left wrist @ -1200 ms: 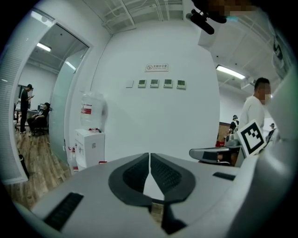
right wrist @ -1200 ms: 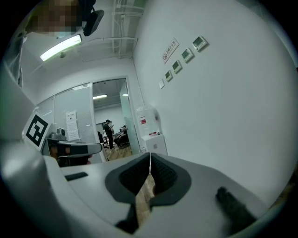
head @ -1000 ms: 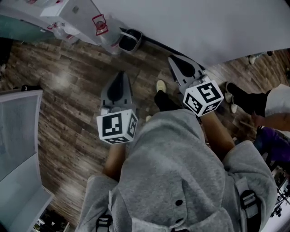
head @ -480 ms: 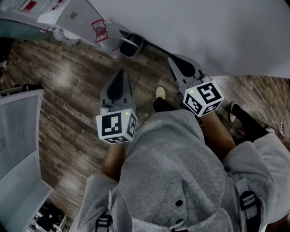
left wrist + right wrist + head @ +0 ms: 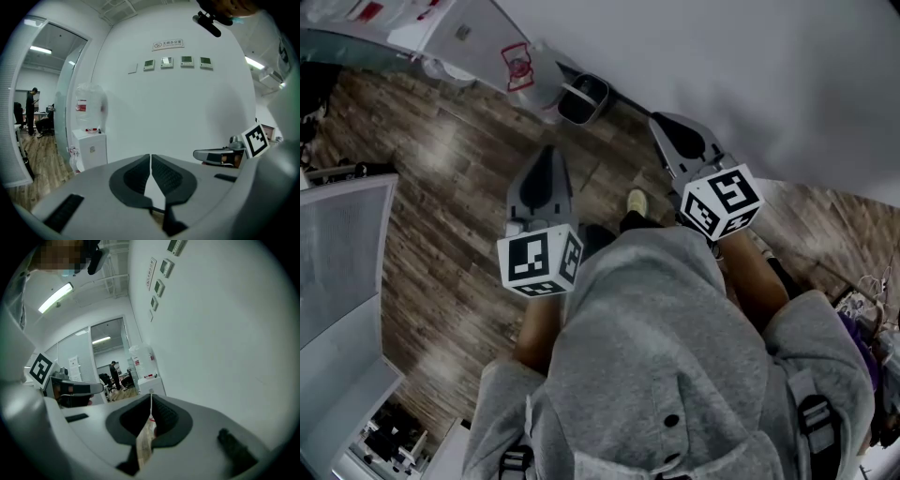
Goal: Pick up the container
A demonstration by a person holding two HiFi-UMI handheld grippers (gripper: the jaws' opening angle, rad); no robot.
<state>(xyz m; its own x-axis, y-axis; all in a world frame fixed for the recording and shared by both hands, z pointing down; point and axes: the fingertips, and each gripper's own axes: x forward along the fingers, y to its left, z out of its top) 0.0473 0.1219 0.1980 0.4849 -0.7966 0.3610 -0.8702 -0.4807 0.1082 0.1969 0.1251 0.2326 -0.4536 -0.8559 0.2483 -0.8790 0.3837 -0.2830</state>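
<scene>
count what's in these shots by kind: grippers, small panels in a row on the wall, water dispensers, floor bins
grippers: 2 (left gripper, right gripper)
wall panels: 4
water dispenser: 1
bin: 1
total: 8

Dark wood-plank flooring (image 5: 450, 187) runs across the left and middle of the head view, up to a plain white wall (image 5: 750, 75) that fills the upper right. In the left gripper view, a white water dispenser (image 5: 89, 152) stands against that wall at middle left, with a clear bottle (image 5: 87, 105) upright on top. High at the centre, a row of four small wall panels (image 5: 176, 61) sits under a sign (image 5: 168, 44). At the far left edge a person (image 5: 33, 110) stands in a lit office beyond.
</scene>
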